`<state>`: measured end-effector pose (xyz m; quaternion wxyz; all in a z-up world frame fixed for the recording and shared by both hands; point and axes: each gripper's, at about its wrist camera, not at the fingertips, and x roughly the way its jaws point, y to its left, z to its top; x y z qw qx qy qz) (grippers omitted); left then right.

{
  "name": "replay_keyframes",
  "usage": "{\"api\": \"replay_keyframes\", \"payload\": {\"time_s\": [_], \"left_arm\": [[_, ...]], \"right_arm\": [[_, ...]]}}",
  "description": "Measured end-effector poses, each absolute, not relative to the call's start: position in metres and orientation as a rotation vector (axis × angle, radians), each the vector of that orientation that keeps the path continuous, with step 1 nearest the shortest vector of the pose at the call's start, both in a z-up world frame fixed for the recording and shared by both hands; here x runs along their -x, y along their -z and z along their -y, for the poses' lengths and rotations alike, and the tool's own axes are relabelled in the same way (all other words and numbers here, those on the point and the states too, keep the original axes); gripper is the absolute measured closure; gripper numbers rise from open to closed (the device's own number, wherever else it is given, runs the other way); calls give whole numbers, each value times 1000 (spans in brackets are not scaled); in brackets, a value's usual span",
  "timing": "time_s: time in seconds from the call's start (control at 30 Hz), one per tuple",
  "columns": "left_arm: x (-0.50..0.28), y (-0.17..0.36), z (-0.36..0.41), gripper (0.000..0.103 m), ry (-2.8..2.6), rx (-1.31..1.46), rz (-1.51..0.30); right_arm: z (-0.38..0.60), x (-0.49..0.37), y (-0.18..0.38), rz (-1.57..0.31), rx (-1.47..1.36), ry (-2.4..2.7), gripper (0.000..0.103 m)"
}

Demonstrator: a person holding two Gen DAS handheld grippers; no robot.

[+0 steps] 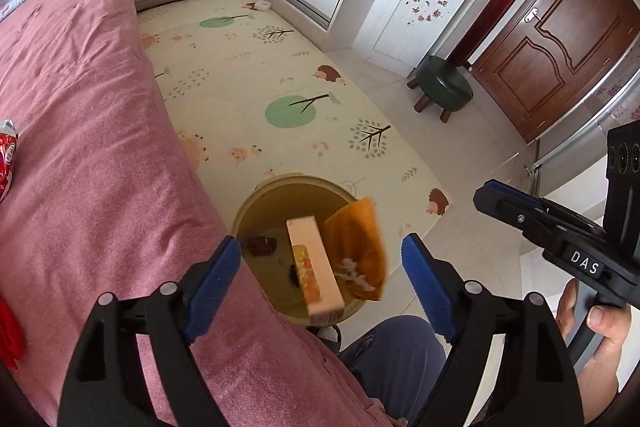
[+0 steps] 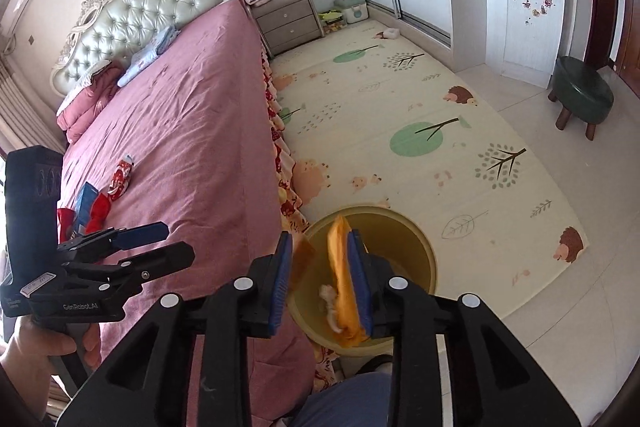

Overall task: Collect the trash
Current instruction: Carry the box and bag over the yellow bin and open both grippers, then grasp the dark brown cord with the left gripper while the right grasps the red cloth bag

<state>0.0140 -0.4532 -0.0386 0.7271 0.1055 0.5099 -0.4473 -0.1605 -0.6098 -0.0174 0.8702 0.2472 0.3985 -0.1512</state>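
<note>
The long box (image 1: 316, 267) hangs between and just ahead of your left gripper's (image 1: 320, 279) fingers, over the mouth of the yellow bin (image 1: 256, 203). Those fingers stand wide apart and touch nothing, so the box looks to be dropping free, tilted with one end toward you. Beside it the orange wrapper (image 2: 340, 283) lies flat against the right-hand finger of your right gripper (image 2: 320, 283). That pair is partly open, and the other finger stands clear of the wrapper, so you hold it loosely at best; it may only be clinging to the pad.

To finish this drop well, keep both grippers centred over the bin and open the right one fully. If the wrapper sticks to the pad, tip the fingers down toward the bin so it slides off inside the rim. The near rim sits close against the bed (image 1: 80, 107), so anything let go too far to the left may land on the pink cover.

More rubbish waits on the bed, off to the left of both grippers: a red and white packet (image 2: 120, 179) and a blue and red heap (image 2: 86, 207).
</note>
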Motion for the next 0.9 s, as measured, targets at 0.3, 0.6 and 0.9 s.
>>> {"api": "replay_keyframes", "payload": {"time_s": [0.3, 0.6, 0.9], "left_arm": [[-8, 27, 433, 19, 956, -257, -1062], [-10, 2, 364, 18, 869, -198, -978], [-32, -17, 263, 16, 713, -115, -928]], "right_arm": [[593, 157, 9, -828, -503, 286, 72], [528, 129, -13, -815, -435, 160, 71], [436, 84, -27, -814, -373, -18, 68]]}}
